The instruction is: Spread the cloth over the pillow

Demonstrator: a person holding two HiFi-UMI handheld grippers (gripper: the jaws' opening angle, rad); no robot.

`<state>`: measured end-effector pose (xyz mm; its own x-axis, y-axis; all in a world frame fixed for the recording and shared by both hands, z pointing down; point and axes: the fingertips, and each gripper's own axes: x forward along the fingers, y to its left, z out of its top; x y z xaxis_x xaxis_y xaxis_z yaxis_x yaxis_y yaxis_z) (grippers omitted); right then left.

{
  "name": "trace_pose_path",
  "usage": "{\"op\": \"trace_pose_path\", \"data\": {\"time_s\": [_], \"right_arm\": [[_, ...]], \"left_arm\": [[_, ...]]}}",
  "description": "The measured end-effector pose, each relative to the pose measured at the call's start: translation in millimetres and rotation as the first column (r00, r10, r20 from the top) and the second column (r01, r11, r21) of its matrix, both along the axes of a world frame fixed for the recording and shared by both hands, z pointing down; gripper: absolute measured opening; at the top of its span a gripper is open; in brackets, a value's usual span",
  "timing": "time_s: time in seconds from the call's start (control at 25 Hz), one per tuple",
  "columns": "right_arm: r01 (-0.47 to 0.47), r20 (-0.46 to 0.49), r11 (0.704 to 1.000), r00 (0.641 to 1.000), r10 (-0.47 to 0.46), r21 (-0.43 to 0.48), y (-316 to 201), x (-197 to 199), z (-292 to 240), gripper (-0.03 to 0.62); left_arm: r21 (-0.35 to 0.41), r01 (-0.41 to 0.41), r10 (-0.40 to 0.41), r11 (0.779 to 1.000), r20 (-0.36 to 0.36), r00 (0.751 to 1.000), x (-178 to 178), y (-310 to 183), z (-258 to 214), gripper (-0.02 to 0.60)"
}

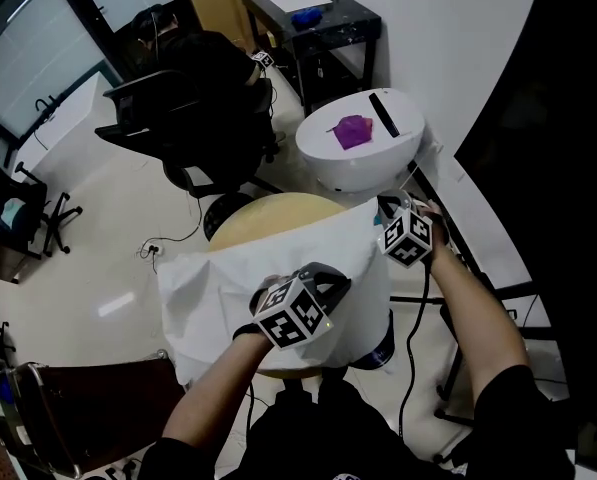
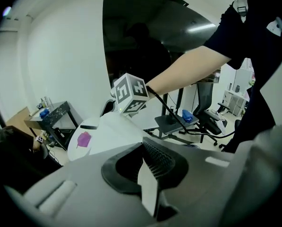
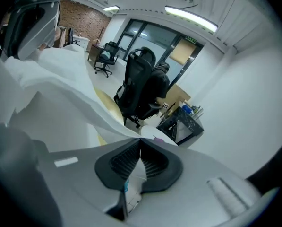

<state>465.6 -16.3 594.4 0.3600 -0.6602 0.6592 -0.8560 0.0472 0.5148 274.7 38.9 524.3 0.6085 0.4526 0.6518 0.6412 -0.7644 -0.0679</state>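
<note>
cloth [image 1: 218,288] draped on the pillow [image 1: 268,213], dead centre | round table [image 1: 363,168] behind it at 1 o'clock | crumpled scrap [image 1: 353,130] and slim bar [image 1: 383,114] sit on that table | office chair [image 1: 198,118] at 11 | desk [image 1: 343,13] way back at 12

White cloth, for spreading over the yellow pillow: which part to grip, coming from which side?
By its edge, at two points well apart, coming from the person's side. The cloth is thin and limp, so one hold would likely bunch it. The right gripper is shut on its far right corner, the left gripper nearer its middle.
</note>
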Motion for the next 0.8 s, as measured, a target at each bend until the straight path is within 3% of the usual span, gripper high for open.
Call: {"op": "trace_pose_path", "data": {"time_s": [0.36,0.52,0.64,0.8], "right_arm": [[-0.002,0.159,0.991,0.987,0.023,-0.132,3.2,-6.3,90.0,0.012],[-0.031,0.207,0.994,0.977,0.052,-0.100,6.0,-6.0,93.6,0.040],[-0.042,0.236,0.997,0.970,0.057,-0.069,12.0,-3.9,84.3,0.117],[-0.055,0.248,0.998,0.967,0.055,-0.005,29.1,-2.3,54.3,0.130]], "left_arm": [[0.002,0.036,-0.036,0.999,0.109,0.993,8.4,-7.6,52.8,0.000],[-0.008,0.044,-0.042,0.999,0.112,0.993,8.4,-11.0,54.4,0.000],[-0.020,0.054,-0.051,0.998,0.108,0.993,8.0,-14.7,52.6,0.000],[-0.015,0.064,-0.063,0.998,0.094,0.994,5.5,-21.7,48.2,0.000]]}}
